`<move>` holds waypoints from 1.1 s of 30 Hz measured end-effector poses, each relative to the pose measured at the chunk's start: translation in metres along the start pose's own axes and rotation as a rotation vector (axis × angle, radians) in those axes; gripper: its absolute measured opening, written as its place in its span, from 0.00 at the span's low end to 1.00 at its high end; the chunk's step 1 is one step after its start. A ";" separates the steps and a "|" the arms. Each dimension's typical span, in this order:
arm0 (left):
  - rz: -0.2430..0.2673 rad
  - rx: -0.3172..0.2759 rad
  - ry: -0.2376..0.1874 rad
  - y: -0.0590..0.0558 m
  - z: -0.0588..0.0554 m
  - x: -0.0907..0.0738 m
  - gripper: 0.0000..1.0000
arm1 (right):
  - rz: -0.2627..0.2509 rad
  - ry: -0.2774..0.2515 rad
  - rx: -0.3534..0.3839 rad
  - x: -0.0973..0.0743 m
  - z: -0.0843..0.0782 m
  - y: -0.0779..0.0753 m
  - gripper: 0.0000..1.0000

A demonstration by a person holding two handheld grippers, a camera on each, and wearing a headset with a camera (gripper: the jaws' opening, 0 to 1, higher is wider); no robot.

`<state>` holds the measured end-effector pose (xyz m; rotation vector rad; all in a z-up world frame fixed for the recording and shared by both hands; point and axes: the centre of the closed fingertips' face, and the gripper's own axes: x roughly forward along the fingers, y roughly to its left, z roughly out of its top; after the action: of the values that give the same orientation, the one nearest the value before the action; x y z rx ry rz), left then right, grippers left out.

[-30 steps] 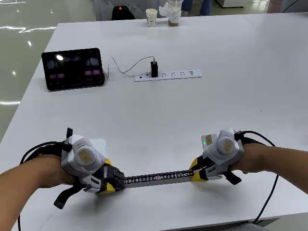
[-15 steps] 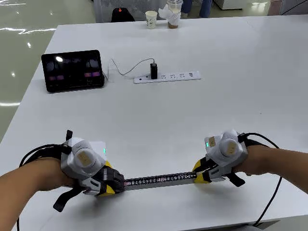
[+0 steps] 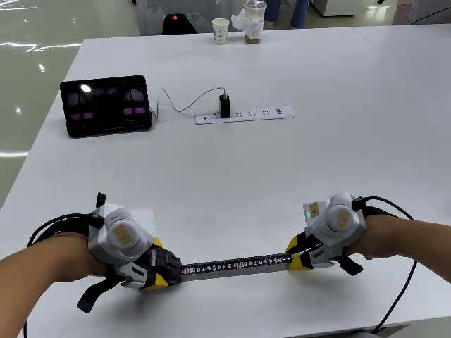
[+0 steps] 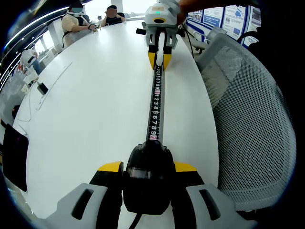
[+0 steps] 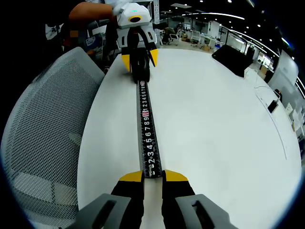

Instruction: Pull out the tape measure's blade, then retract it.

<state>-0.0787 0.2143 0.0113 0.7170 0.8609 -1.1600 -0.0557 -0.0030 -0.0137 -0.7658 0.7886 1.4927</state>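
- While the left gripper (image 3: pixel 156 269) clamps the black tape measure (image 4: pixel 147 176) between its jaws at the near edge of the table (image 3: pixel 282 162), the blade (image 3: pixel 236 265) lies stretched out to the right.
- The right gripper (image 3: pixel 296 255) pinches the blade's tip between its 2 jaws.

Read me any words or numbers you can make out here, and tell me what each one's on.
"2 3 4 5 6 7 8 9": on the tape measure's blade, counting away from the right gripper.
Red mark after the 9: blurred.
Wall posters: too small.
Tablet screen: nothing readable.
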 end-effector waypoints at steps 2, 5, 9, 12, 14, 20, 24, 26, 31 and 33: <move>0.000 0.000 0.000 0.000 0.000 0.000 0.33 | -0.001 0.000 -0.001 -0.001 -0.001 0.000 0.10; 0.000 0.000 0.000 0.001 0.000 0.000 0.33 | -0.003 -0.001 0.002 -0.002 -0.003 -0.001 0.10; 0.001 0.001 0.002 0.001 0.000 0.000 0.33 | -0.005 0.002 0.005 -0.004 -0.007 -0.001 0.10; 0.002 0.002 0.002 0.001 0.000 0.000 0.33 | -0.007 0.002 0.011 -0.005 -0.009 -0.002 0.10; 0.003 0.002 0.002 0.001 0.000 0.000 0.33 | -0.010 0.005 0.004 -0.006 -0.010 -0.002 0.10; 0.003 0.004 0.006 0.001 0.000 0.000 0.33 | -0.015 0.003 0.013 -0.009 -0.016 -0.003 0.10; 0.001 0.005 0.007 0.000 0.000 0.000 0.33 | -0.017 0.005 0.018 -0.011 -0.018 -0.003 0.10; 0.001 0.005 0.007 0.000 0.000 0.000 0.33 | -0.017 0.003 0.021 -0.011 -0.018 -0.002 0.10; -0.003 0.010 0.015 0.000 0.000 0.000 0.33 | -0.014 0.009 0.021 -0.010 -0.017 -0.002 0.10; -0.006 0.011 0.015 0.000 0.000 0.001 0.34 | -0.012 0.020 0.020 -0.010 -0.017 -0.002 0.11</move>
<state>-0.0789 0.2134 0.0109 0.7335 0.8709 -1.1671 -0.0532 -0.0223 -0.0145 -0.7700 0.8116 1.4662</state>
